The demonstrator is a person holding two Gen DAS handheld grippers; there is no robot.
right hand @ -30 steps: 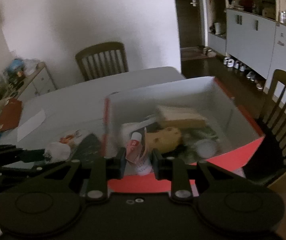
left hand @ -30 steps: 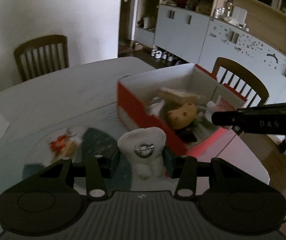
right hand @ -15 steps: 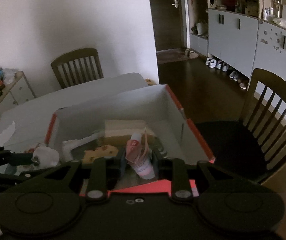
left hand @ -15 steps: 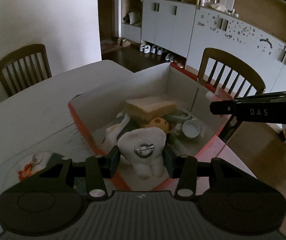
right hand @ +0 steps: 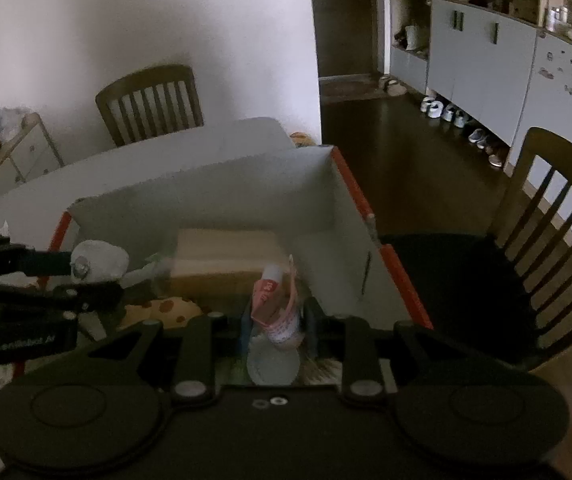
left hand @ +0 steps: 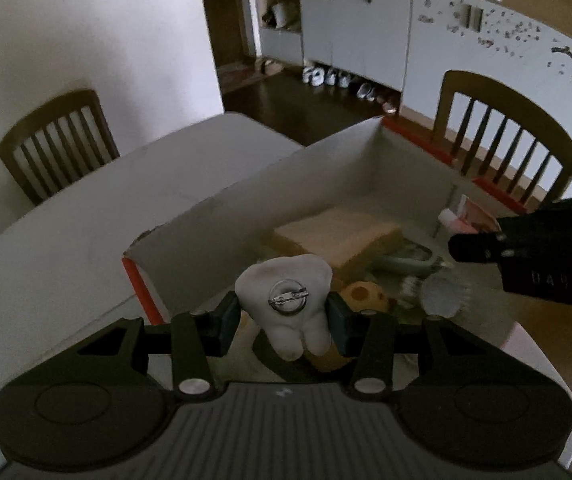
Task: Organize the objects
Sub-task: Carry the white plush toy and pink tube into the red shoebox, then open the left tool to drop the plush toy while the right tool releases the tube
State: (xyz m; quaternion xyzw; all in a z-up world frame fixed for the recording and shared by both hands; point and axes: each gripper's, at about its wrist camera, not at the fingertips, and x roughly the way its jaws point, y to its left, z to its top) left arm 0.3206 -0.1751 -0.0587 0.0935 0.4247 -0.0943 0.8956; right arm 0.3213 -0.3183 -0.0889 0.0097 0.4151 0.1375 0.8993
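Home dining room. White dining table (left hand: 86,216) as landmark. Wooden slat-back chair (left hand: 56,144) at table's far side against plain white wall (right hand: 146,20); second such chair (left hand: 505,140) at table's right side. Beyond table, long run of pale grey cupboards (right hand: 481,52) with cluttered shelves above. Row of shoes (right hand: 457,116) on dark wood floor below cupboards. Dark doorway (right hand: 345,20) past table's far corner.

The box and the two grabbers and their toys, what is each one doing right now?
box: open on top, things lying inside.
left gripper: shut on the tooth plush.
tooth plush: held above the box.
right gripper: shut on the small pink tube.
small pink tube: held above the box.
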